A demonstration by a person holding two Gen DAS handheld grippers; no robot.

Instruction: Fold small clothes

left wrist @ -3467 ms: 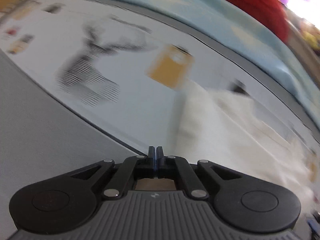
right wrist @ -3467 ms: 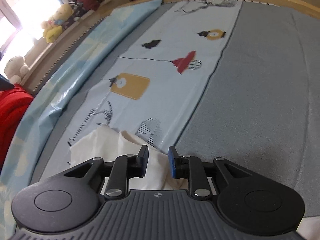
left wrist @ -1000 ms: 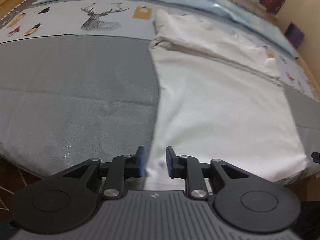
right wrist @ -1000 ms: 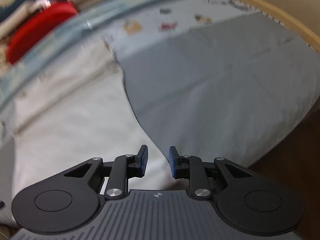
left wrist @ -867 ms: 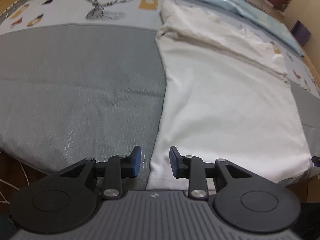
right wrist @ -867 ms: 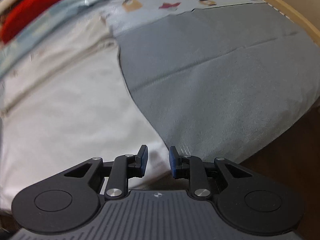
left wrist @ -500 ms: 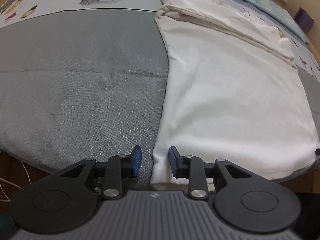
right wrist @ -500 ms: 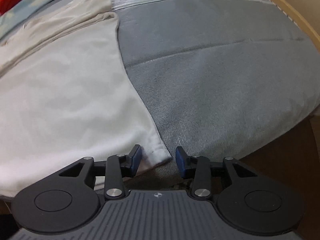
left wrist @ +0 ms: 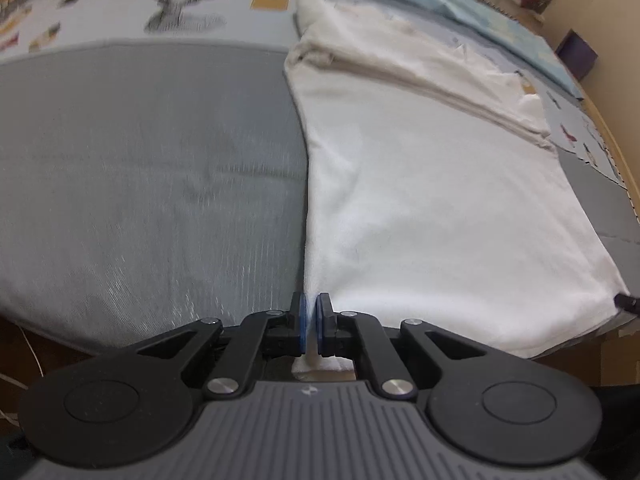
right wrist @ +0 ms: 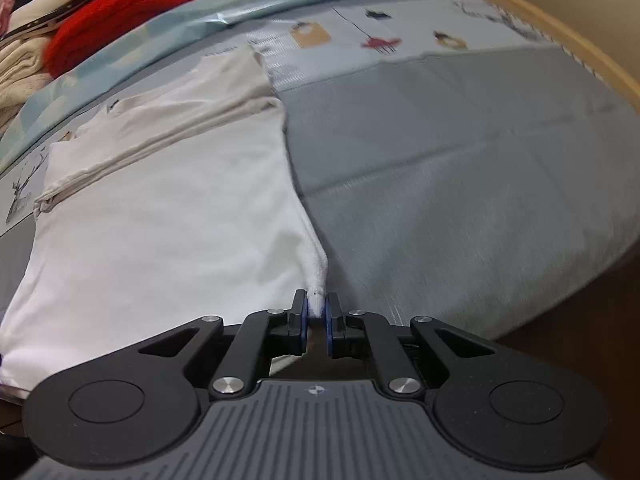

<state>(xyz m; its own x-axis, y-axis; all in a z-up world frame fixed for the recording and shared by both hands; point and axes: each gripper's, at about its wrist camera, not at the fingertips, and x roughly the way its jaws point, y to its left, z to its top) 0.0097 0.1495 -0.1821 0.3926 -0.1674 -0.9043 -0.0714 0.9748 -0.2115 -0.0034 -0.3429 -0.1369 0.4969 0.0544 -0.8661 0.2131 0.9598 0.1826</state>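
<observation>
A white shirt lies spread flat on a bed, its folded sleeves and collar bunched at the far end, toward 12 o'clock in the left wrist view. The left claw is closed on the shirt's near hem corner, white cloth pinched between its blue pads and poking out behind them toward 6 o'clock. From that corner the shirt's left edge runs up toward 12 o'clock, with grey bedcover at 9 o'clock and the white body filling the frame from 1 to 4 o'clock.

In the right wrist view the right claw is likewise clamped on the shirt, gripping the opposite hem corner; the cloth rises in a small peak just ahead of the pads. Here the shirt stretches from 9 to 12 o'clock, and the grey cover lies from 1 to 4 o'clock.

Beyond the shirt a pale blue sheet printed with a stag, tags and small figures crosses the bed. A red cloth pile sits at 11 o'clock in the right view, beside cream fabric at the frame's edge. Part of the right claw's tip shows at 3 o'clock in the left view, at the shirt's far hem corner.
</observation>
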